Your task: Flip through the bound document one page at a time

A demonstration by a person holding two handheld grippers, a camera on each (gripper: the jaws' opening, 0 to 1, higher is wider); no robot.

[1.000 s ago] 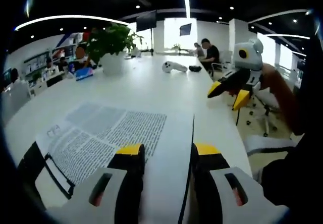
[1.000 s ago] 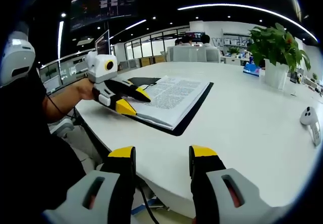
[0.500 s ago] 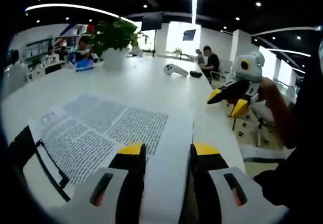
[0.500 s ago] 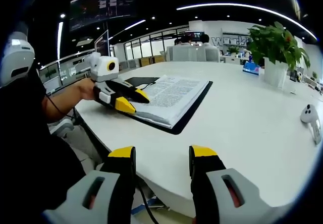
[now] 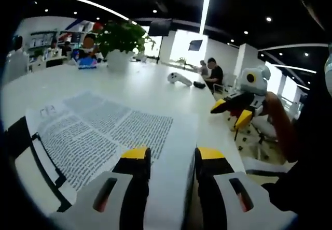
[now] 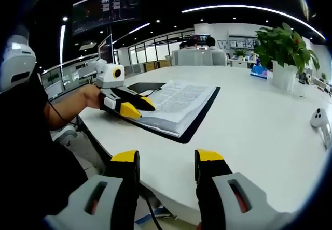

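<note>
As the long white counter ran away toward the far windows, it carried the bound document, which lay open and flat on its black cover near the counter's near edge, printed pages up. In the left gripper view the same document spread beneath the jaws, its blank right margin reaching the counter edge. A potted plant in a white pot stood well beyond the document, also seen in the left gripper view. The left tool rested its yellow tips on the document's near page corner; its jaws looked spread in its own view, with white page between them. The right tool hung over the counter edge, jaws spread and holding nothing, well apart from the document. A small white controller lay farther along the counter.
</note>
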